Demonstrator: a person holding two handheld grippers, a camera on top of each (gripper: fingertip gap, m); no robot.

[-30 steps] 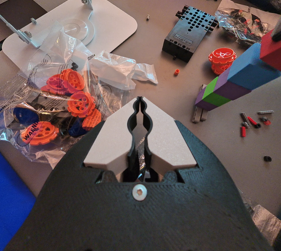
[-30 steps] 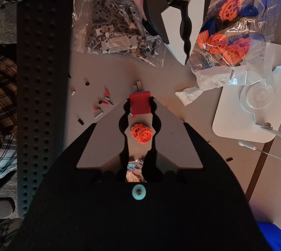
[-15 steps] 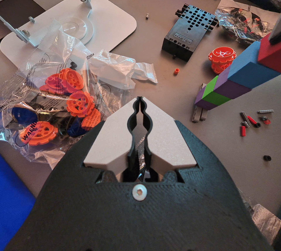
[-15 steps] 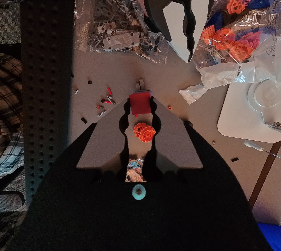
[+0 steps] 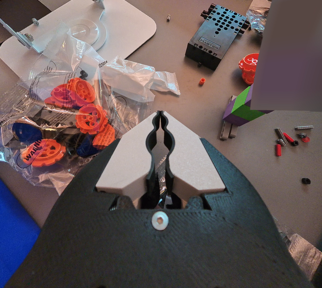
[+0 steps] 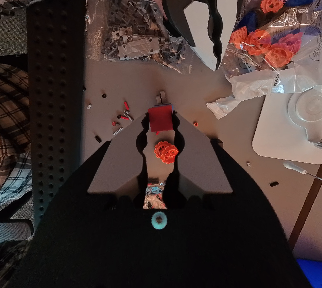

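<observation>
Red is what the right tool [image 6: 161,119] has hold of: its two fingers are closed on the top red block [image 6: 161,119] of a block stack, seen end-on in the right wrist view, so that only slivers of blue show behind it. In the left wrist view just the foot of that stack [image 5: 242,110] shows, green and purple, leaning over a grey beam piece [image 5: 228,129] on the counter [image 5: 191,96]; a blurred patch covers everything above, including the grip. The lean suggests the stack is carried by the tool rather than standing on its own.

The left tool [image 5: 160,113] has its fingertips pressed together and holds nothing; it hangs above the counter just beside a clear bag of orange and blue gears [image 5: 57,122]. Crinkled plastic shows through the gap near its base (likely a bag lying beneath).

A loose orange gear pair [image 6: 166,155] lies under the right tool. Small red and grey pins [image 5: 287,138] are scattered near the stack's foot, well apart from a black perforated box [image 5: 216,35]. A white stand base [image 5: 122,23] runs off the frame's left edge.
</observation>
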